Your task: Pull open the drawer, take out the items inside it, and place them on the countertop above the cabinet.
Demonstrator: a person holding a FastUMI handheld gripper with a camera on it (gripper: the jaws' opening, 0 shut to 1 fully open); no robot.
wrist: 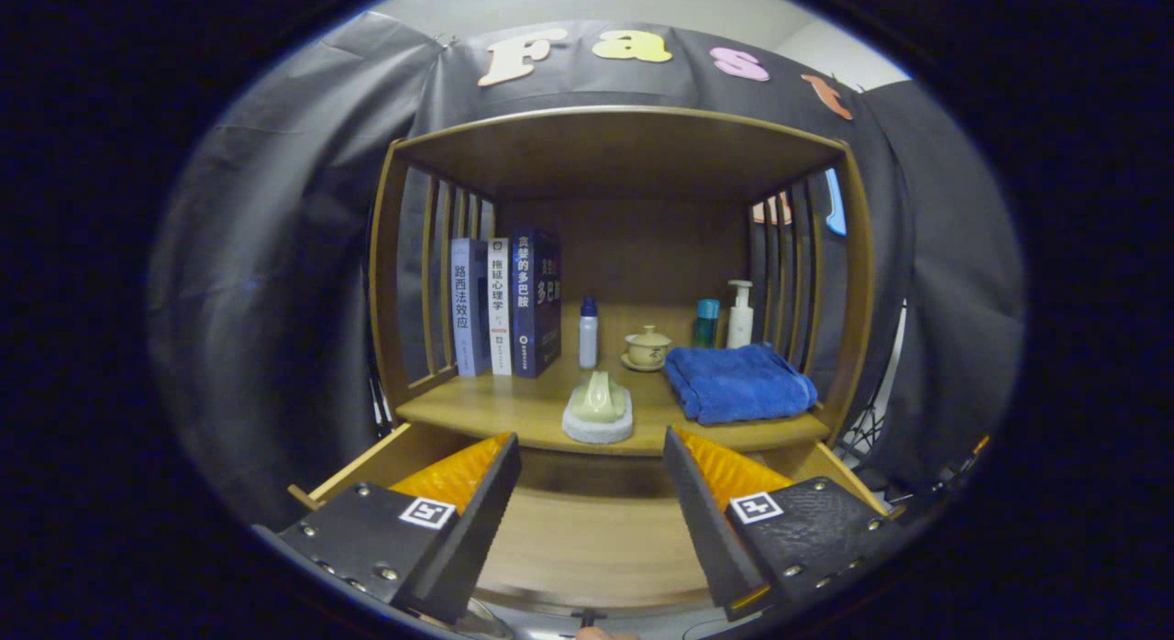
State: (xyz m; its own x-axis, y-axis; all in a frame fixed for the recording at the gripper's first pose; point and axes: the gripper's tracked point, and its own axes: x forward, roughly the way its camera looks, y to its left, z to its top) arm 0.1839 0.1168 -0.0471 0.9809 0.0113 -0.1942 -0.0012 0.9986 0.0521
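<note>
The wooden drawer [587, 548] is pulled out beneath the cabinet's countertop [495, 406], and its bare wooden bottom shows between my fingers. My gripper [592, 447] hangs above the drawer, open, with nothing between its fingers. Just beyond the fingers, near the countertop's front edge, a small pale green pitcher [599, 397] sits on a round white coaster [597, 426].
On the countertop stand three books [504, 305] at the left, a small white bottle [588, 333], a lidded tea cup on a saucer [647, 347], a teal bottle [706, 322], a white pump bottle [740, 314] and a folded blue towel [738, 383]. Slatted side walls and a top board enclose the shelf.
</note>
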